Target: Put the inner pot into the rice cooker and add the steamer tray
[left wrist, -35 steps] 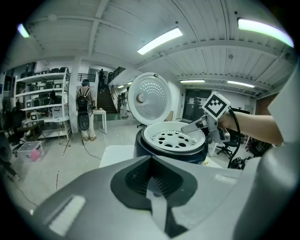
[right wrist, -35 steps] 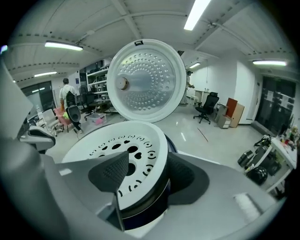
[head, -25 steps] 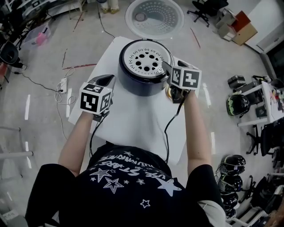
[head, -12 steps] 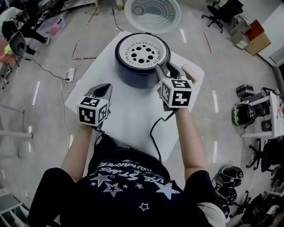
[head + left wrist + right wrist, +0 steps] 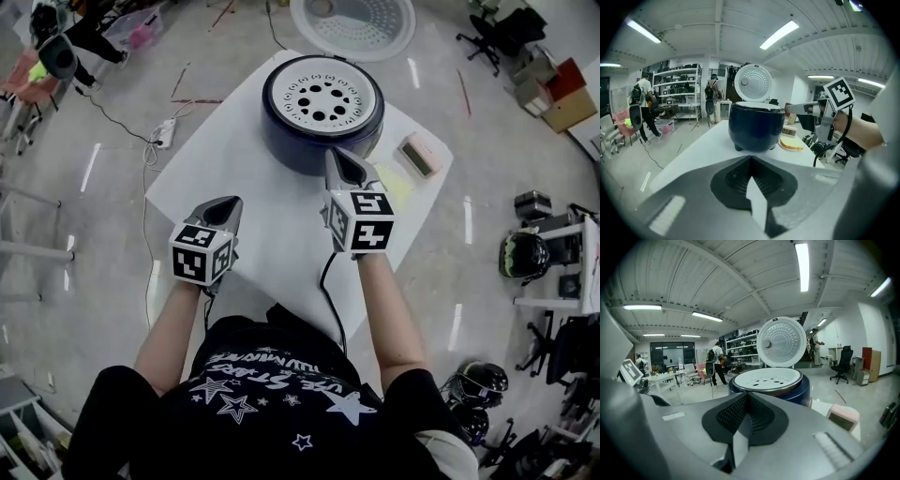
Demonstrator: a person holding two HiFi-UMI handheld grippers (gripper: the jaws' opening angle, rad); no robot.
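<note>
Both forearms reach forward over the white surface [image 5: 272, 220]. The left tool [image 5: 223, 208] is held nearer to the body, above the left part of the surface, and points slightly downward. The right tool [image 5: 339, 164] is further forward and more level. The left tool is closed, its jaws together. The jaws of the right tool have just been closing and now meet with nothing between them.

The rice cooker [image 5: 281, 141] stands at the far end of the surface with its lid [image 5: 354, 23] open behind it. The steamer tray [image 5: 352, 89] sits in its mouth; the inner pot under it cannot be seen. The tip of the right tool is just in front of the cooker wall, not touching. The left tool is well apart from it.

The left gripper view shows the cooker's dark side and feet and a flat yellow thing [image 5: 791, 144] beside it. The right gripper view looks over the tray's holes and shows a pink clock [image 5: 843, 417] at the right.
</note>
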